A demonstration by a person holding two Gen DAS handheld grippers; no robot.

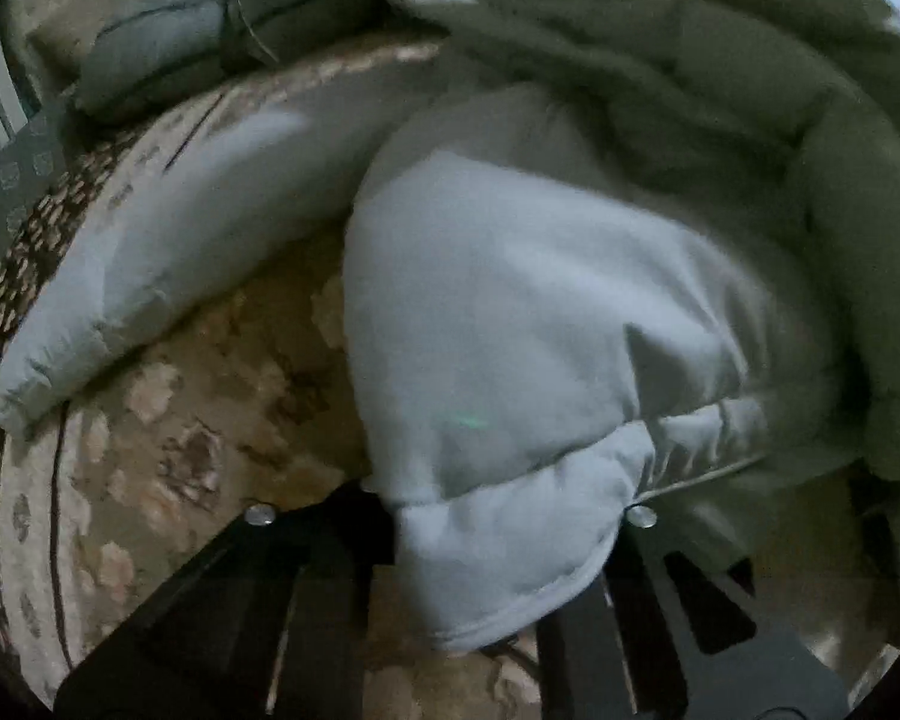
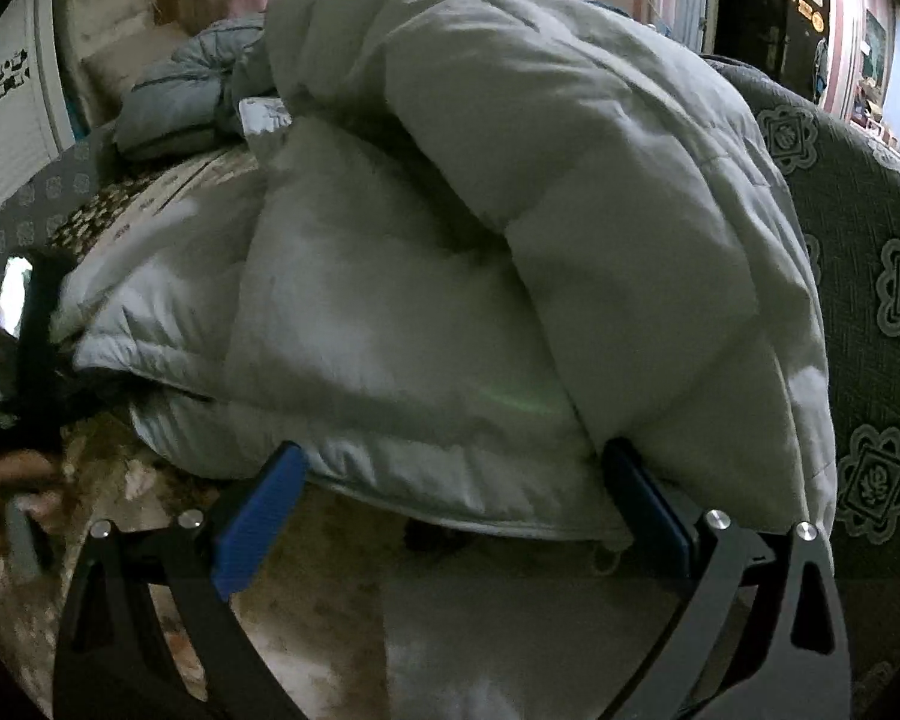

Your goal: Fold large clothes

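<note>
A pale grey padded jacket [image 2: 510, 276] lay bunched on a floral bedspread [image 1: 210, 408], folded over itself into a thick mound. In the left wrist view one sleeve [image 1: 168, 252] stretched out toward the left, its cuff end resting near the patterned border of the spread. The left gripper [image 1: 498, 564] sat at the jacket's hem [image 1: 510, 558]; the fabric covered the gap between the two dark arms and the fingertips were hidden, so I could not tell if they were pinched or apart. The right gripper [image 2: 450, 510] had its blue pads [image 2: 258, 522] spread wide, the jacket's lower edge [image 2: 462, 480] lying between them, right pad tucked under the fold, left pad just touching the fabric. Bare bedspread showed below and left of the hem in both views. A second blue-grey padded garment [image 2: 180, 102] lay bunched farther back, apart from the jacket. A grey patterned cushion surface [image 2: 870, 300] ran close along the jacket's right side. The person's left hand [image 2: 6, 480] showed blurred at the left edge.
</note>
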